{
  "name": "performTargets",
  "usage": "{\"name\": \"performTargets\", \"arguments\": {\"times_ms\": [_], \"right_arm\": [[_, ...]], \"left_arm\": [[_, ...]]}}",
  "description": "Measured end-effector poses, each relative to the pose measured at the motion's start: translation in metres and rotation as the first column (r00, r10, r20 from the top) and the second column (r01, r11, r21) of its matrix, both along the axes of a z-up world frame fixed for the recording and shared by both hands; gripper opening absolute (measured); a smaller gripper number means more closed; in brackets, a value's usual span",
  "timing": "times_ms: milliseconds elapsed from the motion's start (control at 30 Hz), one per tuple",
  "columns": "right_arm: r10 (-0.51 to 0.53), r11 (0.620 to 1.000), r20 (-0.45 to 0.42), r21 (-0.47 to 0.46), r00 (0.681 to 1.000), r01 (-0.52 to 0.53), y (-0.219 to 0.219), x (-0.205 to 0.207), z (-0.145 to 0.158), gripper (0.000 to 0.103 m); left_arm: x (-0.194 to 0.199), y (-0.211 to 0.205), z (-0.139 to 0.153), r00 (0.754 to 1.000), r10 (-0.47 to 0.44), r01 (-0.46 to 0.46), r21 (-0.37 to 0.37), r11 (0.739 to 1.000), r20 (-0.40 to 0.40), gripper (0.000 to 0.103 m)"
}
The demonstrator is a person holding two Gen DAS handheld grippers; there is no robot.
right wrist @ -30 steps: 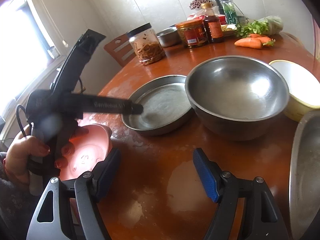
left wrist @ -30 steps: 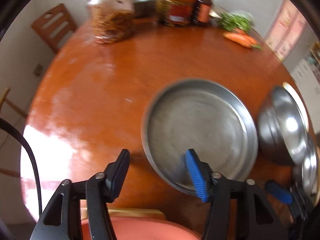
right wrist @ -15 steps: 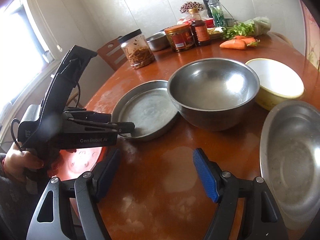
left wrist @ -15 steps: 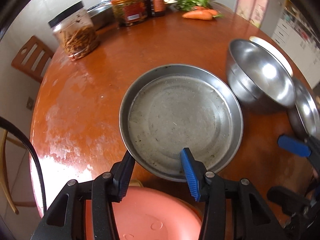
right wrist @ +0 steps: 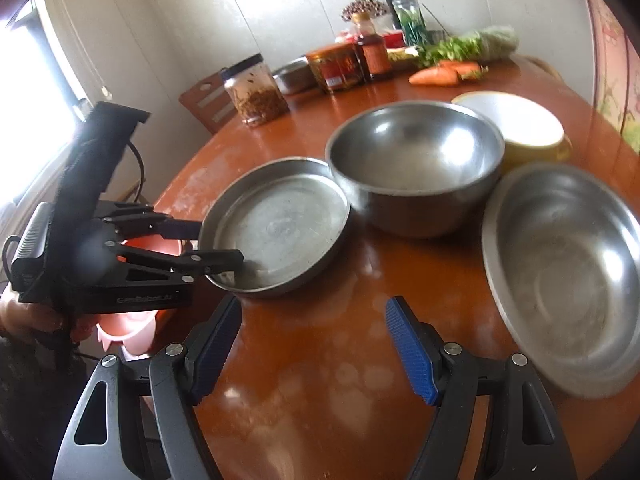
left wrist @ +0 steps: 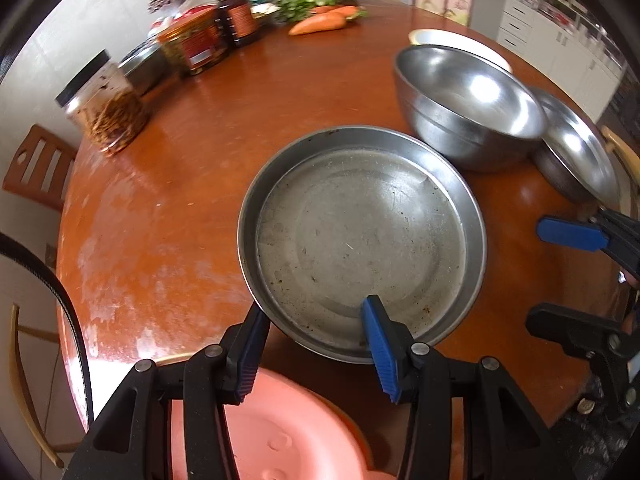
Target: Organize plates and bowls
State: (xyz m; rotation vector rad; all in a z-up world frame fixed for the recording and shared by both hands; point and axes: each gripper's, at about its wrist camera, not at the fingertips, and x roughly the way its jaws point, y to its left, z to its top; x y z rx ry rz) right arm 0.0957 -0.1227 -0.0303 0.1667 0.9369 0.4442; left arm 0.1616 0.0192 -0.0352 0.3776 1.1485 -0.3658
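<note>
A flat steel plate [left wrist: 360, 232] [right wrist: 276, 220] lies on the round wooden table [left wrist: 180, 180]. My left gripper [left wrist: 314, 308] [right wrist: 219, 243] is open and straddles the plate's near rim, one finger inside and one outside, with the pads apart from the metal. Right of the plate stand a deep steel bowl [left wrist: 468, 104] [right wrist: 416, 164] and a shallow steel bowl [left wrist: 576, 152] [right wrist: 568, 256]. Behind them is a yellow bowl [right wrist: 516, 120]. My right gripper [right wrist: 315, 306] [left wrist: 548, 276] hangs open over bare table, between the plate and the shallow bowl, with nothing between its fingers.
A jar [left wrist: 104, 104], tins, bottles, greens and carrots [left wrist: 320, 24] crowd the far side of the table. A pink plastic stool [left wrist: 280, 432] stands below the near table edge. A wooden chair [left wrist: 36, 168] is at the far left. A hand [right wrist: 24, 312] holds the left gripper.
The left gripper rolled and shifted along the table edge, narrowed its jaws and came to straddle the plate's near rim. The right gripper moved right, bringing the shallow bowl into view.
</note>
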Motion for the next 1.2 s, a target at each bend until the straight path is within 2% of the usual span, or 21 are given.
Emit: {"name": "performTargets", "arguments": {"times_ms": [200, 433, 600, 667, 867, 1200], "right_arm": [[-0.010, 1.000, -0.001, -0.016, 1.000, 0.010, -0.007, -0.008, -0.001, 0.077], [-0.009, 0.997, 0.031, -0.075, 0.999, 0.011, -0.019, -0.015, 0.000, 0.075], [0.005, 0.994, 0.052, -0.107, 0.999, 0.000, -0.026, -0.017, -0.003, 0.054], [0.007, 0.993, 0.056, -0.115, 0.998, 0.000, -0.029, -0.018, -0.004, 0.047], [0.035, 0.990, 0.069, -0.142, 0.997, -0.025, -0.035, -0.022, -0.007, 0.037], [0.074, 0.976, 0.126, -0.211, 0.989, -0.046, -0.032, -0.029, -0.009, 0.033]], "left_arm": [[-0.018, -0.015, 0.000, 0.999, -0.043, 0.043, -0.006, 0.999, -0.004, 0.049], [-0.050, -0.033, -0.004, 0.996, -0.094, 0.094, -0.039, 0.995, -0.010, 0.049], [-0.070, -0.045, -0.008, 0.992, -0.123, 0.123, -0.040, 0.992, -0.008, 0.049], [-0.074, -0.046, -0.008, 0.996, -0.095, 0.095, -0.032, 0.995, 0.003, 0.049], [-0.084, -0.043, -0.008, 1.000, -0.010, 0.010, -0.064, 0.998, 0.007, 0.049], [-0.097, -0.049, -0.009, 0.987, 0.148, -0.140, -0.126, 0.982, 0.060, 0.049]]}}
